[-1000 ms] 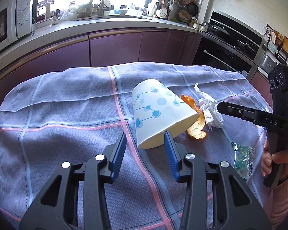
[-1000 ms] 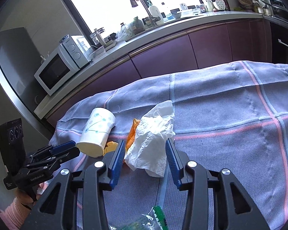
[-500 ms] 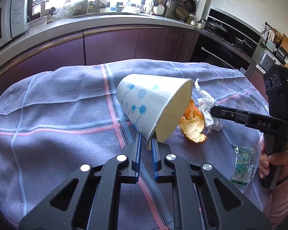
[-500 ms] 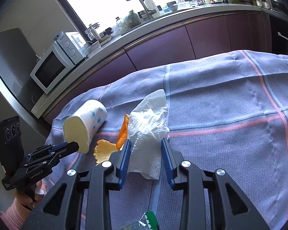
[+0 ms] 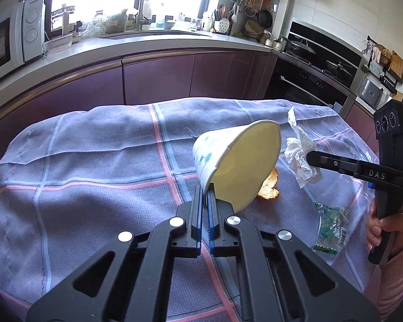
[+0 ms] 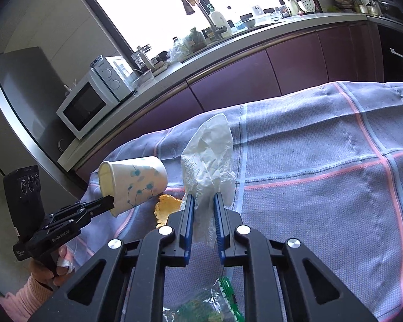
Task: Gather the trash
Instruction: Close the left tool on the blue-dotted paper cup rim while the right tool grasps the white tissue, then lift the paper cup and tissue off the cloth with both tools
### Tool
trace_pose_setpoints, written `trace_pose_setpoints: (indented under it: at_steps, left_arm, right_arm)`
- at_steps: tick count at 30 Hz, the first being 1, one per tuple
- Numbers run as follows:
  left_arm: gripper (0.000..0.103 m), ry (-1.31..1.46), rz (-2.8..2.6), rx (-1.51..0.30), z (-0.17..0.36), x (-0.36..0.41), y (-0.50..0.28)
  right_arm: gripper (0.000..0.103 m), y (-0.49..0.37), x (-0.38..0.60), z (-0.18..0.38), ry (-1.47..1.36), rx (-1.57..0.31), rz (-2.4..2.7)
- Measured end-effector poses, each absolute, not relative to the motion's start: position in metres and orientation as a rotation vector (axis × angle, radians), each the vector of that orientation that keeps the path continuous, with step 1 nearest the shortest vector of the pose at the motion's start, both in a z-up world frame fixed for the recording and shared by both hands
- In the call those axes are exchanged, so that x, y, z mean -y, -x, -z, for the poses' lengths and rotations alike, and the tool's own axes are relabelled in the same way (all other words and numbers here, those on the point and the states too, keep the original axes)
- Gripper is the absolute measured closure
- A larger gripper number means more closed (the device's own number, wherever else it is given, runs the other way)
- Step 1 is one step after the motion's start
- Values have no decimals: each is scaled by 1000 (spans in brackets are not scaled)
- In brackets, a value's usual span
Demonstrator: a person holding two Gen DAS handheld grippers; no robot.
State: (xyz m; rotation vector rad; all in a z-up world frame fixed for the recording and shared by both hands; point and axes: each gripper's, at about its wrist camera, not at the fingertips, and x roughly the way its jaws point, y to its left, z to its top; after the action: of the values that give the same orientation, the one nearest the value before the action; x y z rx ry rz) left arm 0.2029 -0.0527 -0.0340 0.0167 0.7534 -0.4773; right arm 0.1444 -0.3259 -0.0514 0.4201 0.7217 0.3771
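**Cup and tissue both pinched above the cloth**

Left wrist view: the left gripper (image 5: pixel 207 196) has its jaws drawn together on the rim of the cup (image 5: pixel 236 163), one finger outside the wall and one inside. The cup hangs tilted, mouth toward the camera, base pointing away, clear of the cloth (image 5: pixel 94 166). Under its lower edge a piece of orange peel (image 5: pixel 270 189) lies on the cloth. To the right the right gripper (image 5: pixel 313 158) reaches in sideways with the tissue (image 5: pixel 299 153) at its tips — a hand (image 5: pixel 384 230) holds its grip. A green wrapper (image 5: pixel 330 222) lies nearer, on the cloth.

Right wrist view: the right gripper (image 6: pixel 203 201) has just been closing and now squeezes the tissue (image 6: pixel 211 161) between its blue pads (image 6: pixel 219 214); the paper stands up above the tips and a tail hangs below. At left the left gripper (image 6: pixel 106 204) clamps the cup (image 6: pixel 133 181) by its rim — the peel (image 6: pixel 166 206) shows below it. The wrapper (image 6: pixel 201 303) lies at the bottom edge.
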Motion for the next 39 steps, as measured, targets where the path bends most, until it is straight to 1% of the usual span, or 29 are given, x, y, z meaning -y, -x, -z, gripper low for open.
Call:
trace_pose_setpoints:
  at_steps: [12,25,39]
  left_arm:
    - [99,-5,465,-693,12,25,-168]
    - [99,29,411,-637,-9,-25,-128]
    - [99,71,343,-624,-11,-81,-95]
  right_arm:
    - [89,-120,316,37,-414,-678,-436]
    - [89,-111,279,26,-396,-665,-533]
    - [89,-104,233,17,-373,-665,-635]
